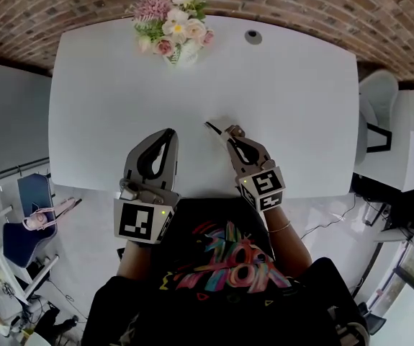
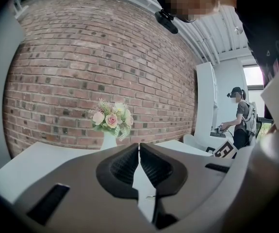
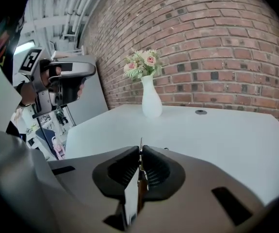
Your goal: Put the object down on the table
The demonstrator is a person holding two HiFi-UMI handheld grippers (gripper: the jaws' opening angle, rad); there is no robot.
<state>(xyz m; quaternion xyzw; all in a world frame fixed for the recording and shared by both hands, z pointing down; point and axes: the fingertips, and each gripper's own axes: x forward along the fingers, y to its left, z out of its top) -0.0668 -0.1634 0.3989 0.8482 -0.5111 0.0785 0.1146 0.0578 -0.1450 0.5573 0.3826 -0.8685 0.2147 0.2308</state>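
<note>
- Right hand-held gripper: jaws nearly pressed together, pinching a thin flat object edge-on between the ribbed pads.
- The object is a narrow dark sliver that pokes out past the jaw tips. It sits over the white bench, well short of the flower vase and a little to the vase's right in the head view.
- Left hand-held gripper: jaws pressed together at the tips with nothing between them. It is near the bench edge farthest from the vase, almost straight below the vase in the head view.
- Counts: two hand-held grippers, one held object, one vase of pink and cream flowers, and one round grey grommet just right of the vase.
- One other person stands far to the right of the vase in the left gripper view.
- Hard to make out: what the object is, as only its edge and tip show.
- I cannot tell whether the tip touches the bench or hangs just above it.
- The wearer's hands are hidden under the gripper bodies and marker cubes.
</note>
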